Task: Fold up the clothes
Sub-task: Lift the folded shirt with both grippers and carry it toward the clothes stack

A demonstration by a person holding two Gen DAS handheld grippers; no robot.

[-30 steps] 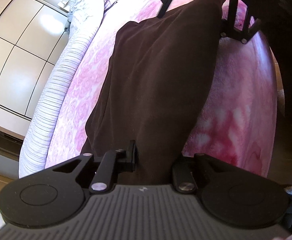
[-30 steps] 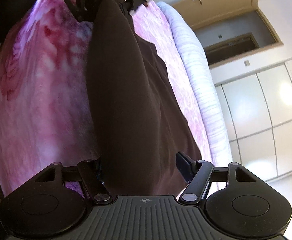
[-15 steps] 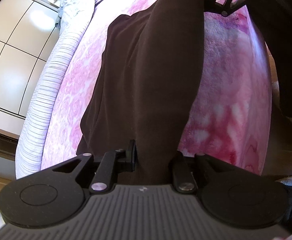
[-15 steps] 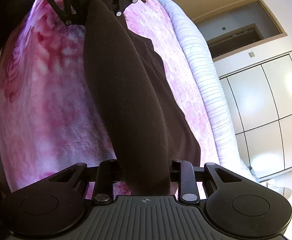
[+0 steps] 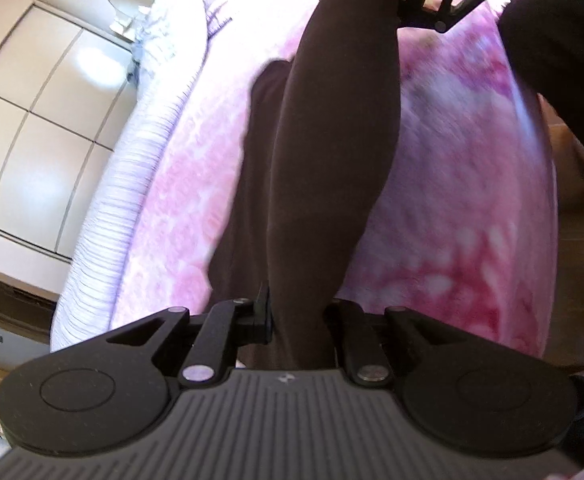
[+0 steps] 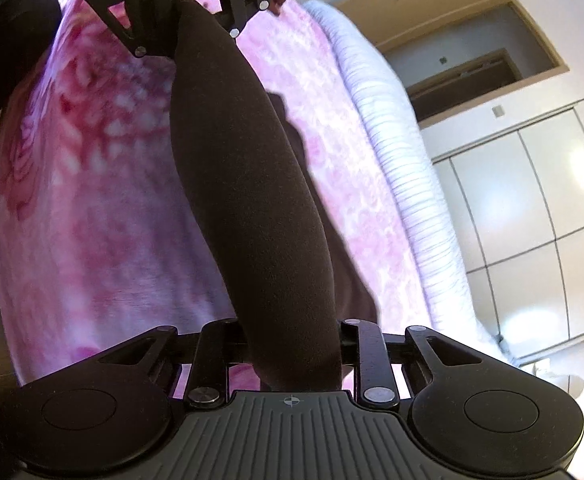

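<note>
Both hand-held grippers, left (image 5: pixel 298 320) and right (image 6: pixel 292 344), are clamped on opposite ends of the dark garment (image 5: pixel 332 140), stretched lengthwise between them above the bed (image 5: pixel 452 200).

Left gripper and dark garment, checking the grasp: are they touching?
Touching. Left wrist view shows the left gripper with both fingers pressed on the dark garment.
</note>
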